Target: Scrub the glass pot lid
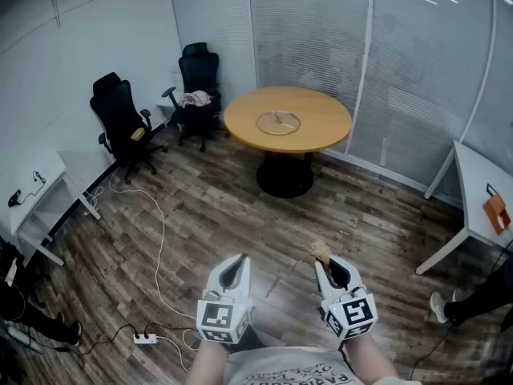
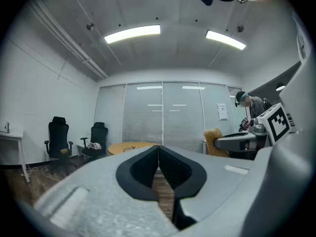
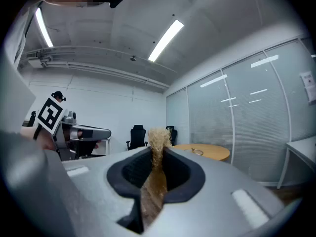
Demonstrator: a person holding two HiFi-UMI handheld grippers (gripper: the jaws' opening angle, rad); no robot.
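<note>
Your left hand-held gripper is closed on nothing; your right hand-held gripper clamps a tan fibrous scrubber. The glass pot lid lies well ahead on the round desk. Approach squarely; steady the lid before scrubbing.

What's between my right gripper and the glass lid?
Head view: only wood floor and the round table's near edge lie between right gripper and glass lid.

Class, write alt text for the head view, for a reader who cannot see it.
Two grippers point out over a wood floor: the left gripper is shut and empty, the right gripper is shut on a tan scrubber. Ahead, a glass pot lid lies on a round wooden table.
</note>
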